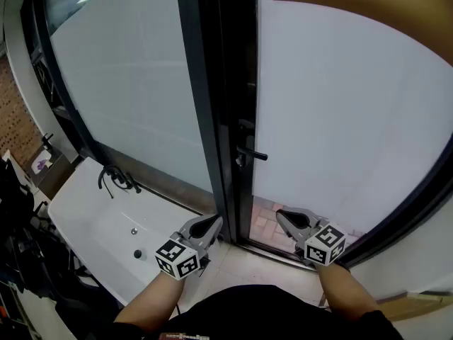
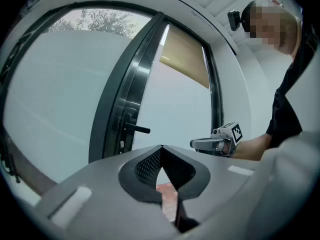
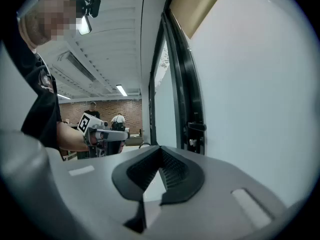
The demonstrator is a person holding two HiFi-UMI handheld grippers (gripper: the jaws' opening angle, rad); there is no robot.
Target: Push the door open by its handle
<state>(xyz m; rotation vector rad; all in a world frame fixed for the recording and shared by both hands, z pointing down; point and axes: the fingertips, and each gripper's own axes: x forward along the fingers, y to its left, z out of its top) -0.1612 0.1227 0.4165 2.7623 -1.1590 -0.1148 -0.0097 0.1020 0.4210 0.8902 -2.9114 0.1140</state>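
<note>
Left gripper point(image 1: 210, 225): fingers point(image 2: 144, 168) together, nothing between them. Right gripper point(image 1: 284, 218): fingers point(image 3: 174, 173) likewise shut and empty. Both are held low, side by side, tips toward the foot of the door point(image 1: 340, 119). Handle point(image 1: 253, 154), a short dark lever at the door's edge, sits ahead of and above both sets of fingertips, roughly between them and well apart from either; no contact. Judgement: approach stage, push not begun. Risks, nearest first. (1) Shut fingers make a narrow, rounded contact; pressed on a slim lever they could skid off its side or underside and strike the frosted glass behind. (2) The right fingers lie on the door side, the left fingers nearer the dark frame point(image 1: 212, 119); leading with the left risks pressing frame or latch edge instead of lever. (3) The lever may need turning down before the leaf gives; a straight push on a latched door would only load the fingers. A strip of brick paving point(image 1: 265, 222) shows just beyond the right fingertips at the door's foot, so the leaf may be ajar; cannot tell for sure. (4) Left of the left fingers, a white sink point(image 1: 78, 204) with a black tap point(image 1: 117, 179) stands near; a wide swing of that arm could clip it. Farthest: fixed frosted pane point(image 1: 127, 69), left of the frame, no concern.
</note>
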